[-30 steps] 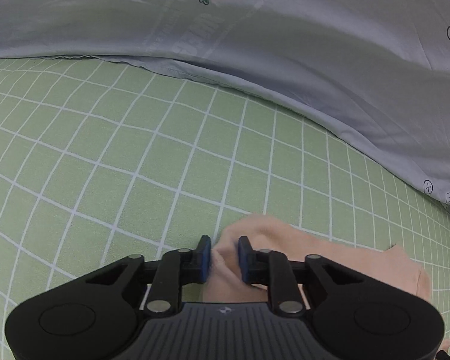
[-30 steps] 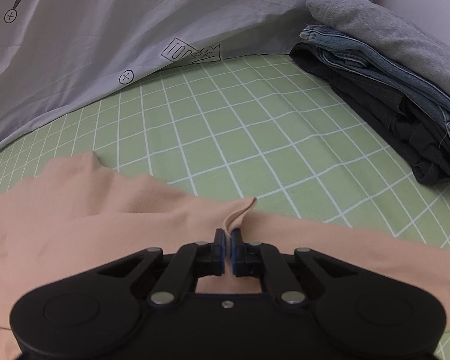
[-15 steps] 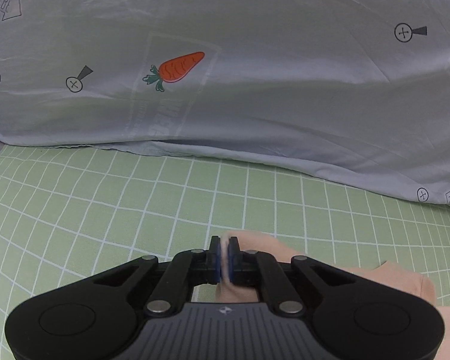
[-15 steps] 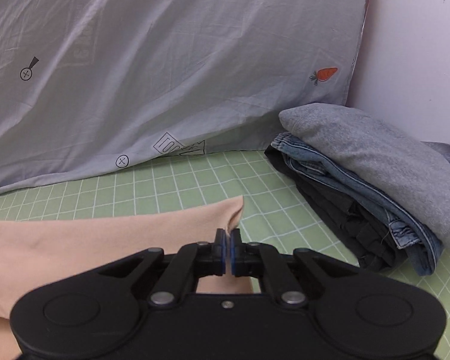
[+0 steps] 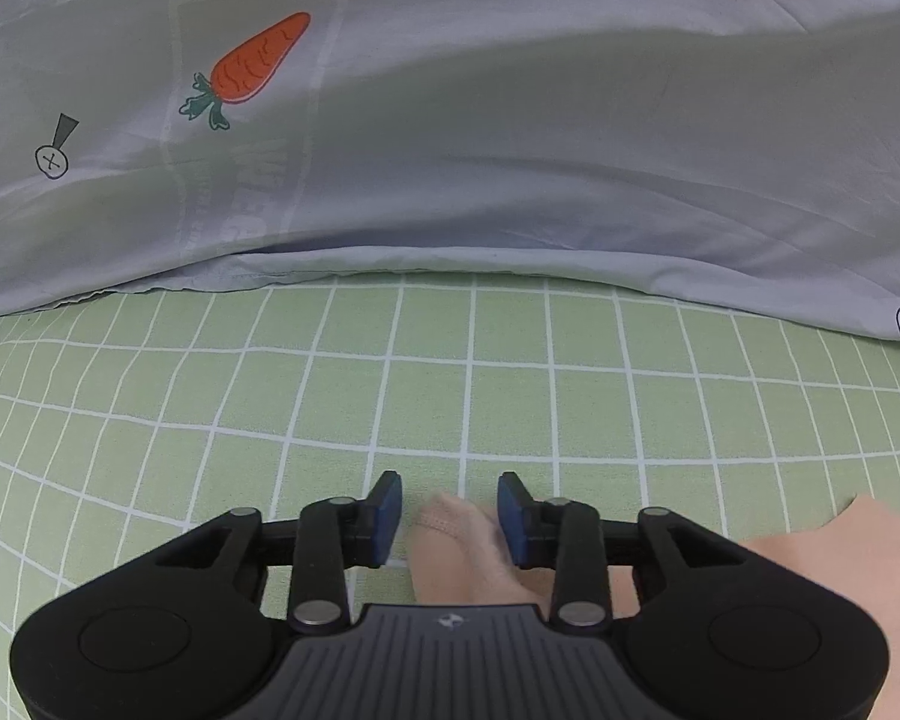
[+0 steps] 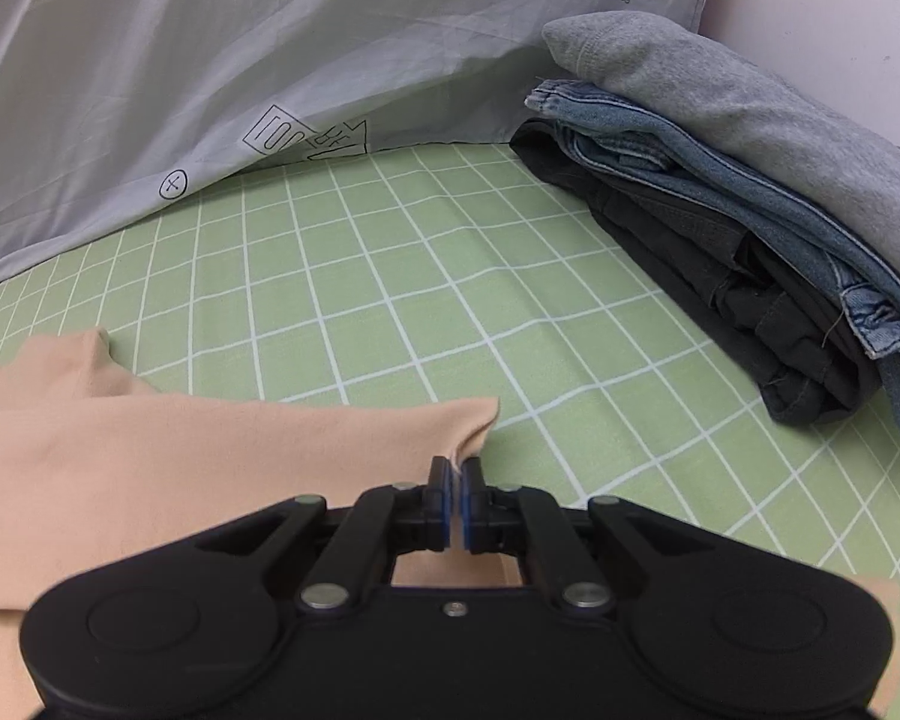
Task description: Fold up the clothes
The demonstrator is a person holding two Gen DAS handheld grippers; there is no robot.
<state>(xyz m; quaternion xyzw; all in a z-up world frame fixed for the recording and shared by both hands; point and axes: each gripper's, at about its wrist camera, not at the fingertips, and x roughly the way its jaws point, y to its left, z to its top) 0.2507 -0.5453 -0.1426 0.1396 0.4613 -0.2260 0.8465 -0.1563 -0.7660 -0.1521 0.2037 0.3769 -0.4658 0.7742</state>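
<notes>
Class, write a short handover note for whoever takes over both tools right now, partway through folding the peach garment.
Left tool: open, a corner of the peach garment lying loose between its fingers.
Right tool: shut on the garment's other corner.
The garment lies low on the green checked sheet; the folded stack of grey, denim and dark clothes sits to the right, beside the grey duvet.
Done: one fold seems laid down.
Left: release the right corner, finish folding, probably add it to the stack.

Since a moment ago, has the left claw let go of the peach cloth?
Yes. The left gripper has opened; the peach cloth lies loose between its blue pads, on the green checked sheet.
</notes>
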